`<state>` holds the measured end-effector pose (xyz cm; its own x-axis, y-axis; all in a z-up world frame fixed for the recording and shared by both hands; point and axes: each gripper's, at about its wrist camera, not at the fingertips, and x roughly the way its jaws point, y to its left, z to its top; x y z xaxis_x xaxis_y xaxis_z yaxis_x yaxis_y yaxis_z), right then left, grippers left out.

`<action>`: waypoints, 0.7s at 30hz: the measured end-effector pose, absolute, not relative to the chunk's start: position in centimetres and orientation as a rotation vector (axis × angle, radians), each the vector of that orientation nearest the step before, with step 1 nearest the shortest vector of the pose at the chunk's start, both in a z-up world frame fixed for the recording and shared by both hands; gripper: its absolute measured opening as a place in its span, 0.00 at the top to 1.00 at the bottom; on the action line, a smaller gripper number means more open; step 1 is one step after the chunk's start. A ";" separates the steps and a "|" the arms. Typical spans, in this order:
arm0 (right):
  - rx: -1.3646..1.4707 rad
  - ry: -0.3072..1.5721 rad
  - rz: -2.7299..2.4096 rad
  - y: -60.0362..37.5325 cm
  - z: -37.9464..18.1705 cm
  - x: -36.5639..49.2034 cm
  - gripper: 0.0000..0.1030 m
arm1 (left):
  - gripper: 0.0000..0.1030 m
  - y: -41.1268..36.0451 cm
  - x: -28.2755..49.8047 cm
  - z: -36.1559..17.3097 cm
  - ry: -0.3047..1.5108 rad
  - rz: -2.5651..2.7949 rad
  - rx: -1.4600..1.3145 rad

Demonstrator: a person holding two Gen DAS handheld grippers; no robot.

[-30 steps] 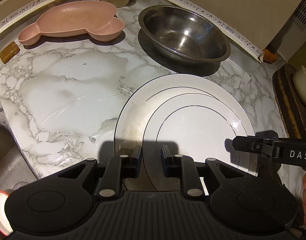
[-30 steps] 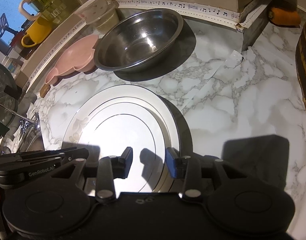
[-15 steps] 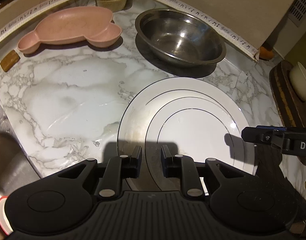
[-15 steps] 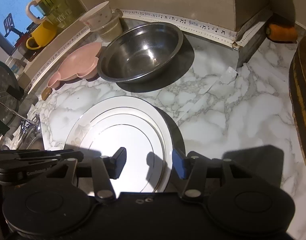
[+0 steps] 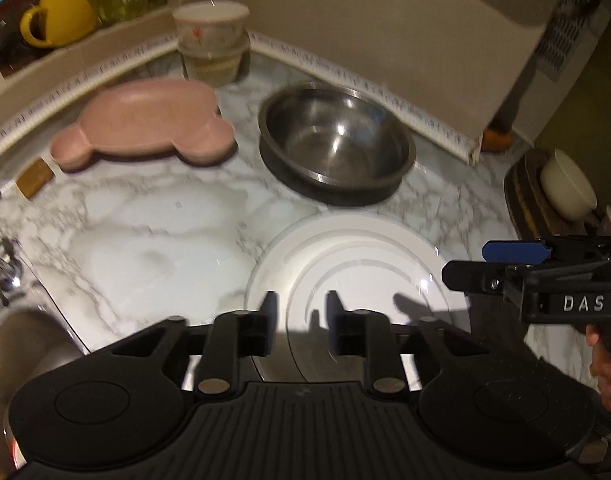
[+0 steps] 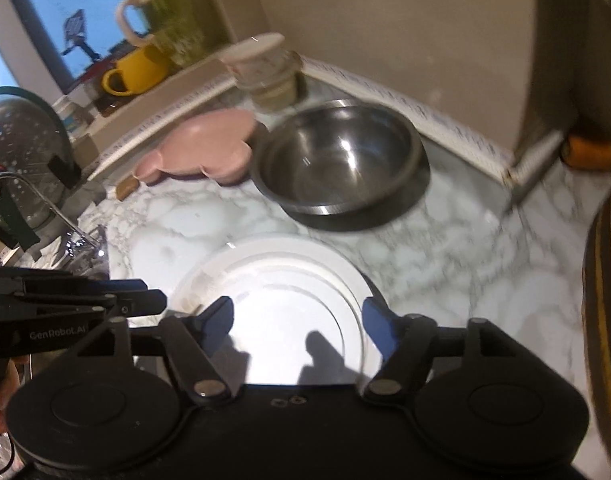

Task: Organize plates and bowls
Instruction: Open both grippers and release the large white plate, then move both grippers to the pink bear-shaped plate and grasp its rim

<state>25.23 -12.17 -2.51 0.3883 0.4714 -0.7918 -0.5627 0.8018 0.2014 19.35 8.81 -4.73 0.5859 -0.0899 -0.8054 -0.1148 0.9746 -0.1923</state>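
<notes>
White plates, stacked: on the marble desk, near edge. Steel bowl: just behind the stack. Pink sectioned plate: left of the bowl. Left claw: fingers slightly apart, empty, above the stack's near rim. Right claw: fingers wide apart, empty, over the stack.
</notes>
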 end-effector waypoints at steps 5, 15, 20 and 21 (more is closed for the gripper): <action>-0.122 0.930 0.710 -9.7 -0.7 26.5 0.22 | 0.24 10.6 19.5 -2.2 0.831 0.088 -0.212; -0.193 0.855 0.771 -4.3 0.4 30.3 0.11 | 0.24 16.2 22.6 -0.9 0.775 0.238 -0.192; -0.232 0.839 0.784 -0.8 -0.1 32.8 0.08 | 0.24 19.8 25.3 -1.4 0.759 0.318 -0.184; -0.232 0.842 0.783 -0.2 -0.3 33.4 0.08 | 0.24 20.6 25.9 -1.5 0.756 0.330 -0.177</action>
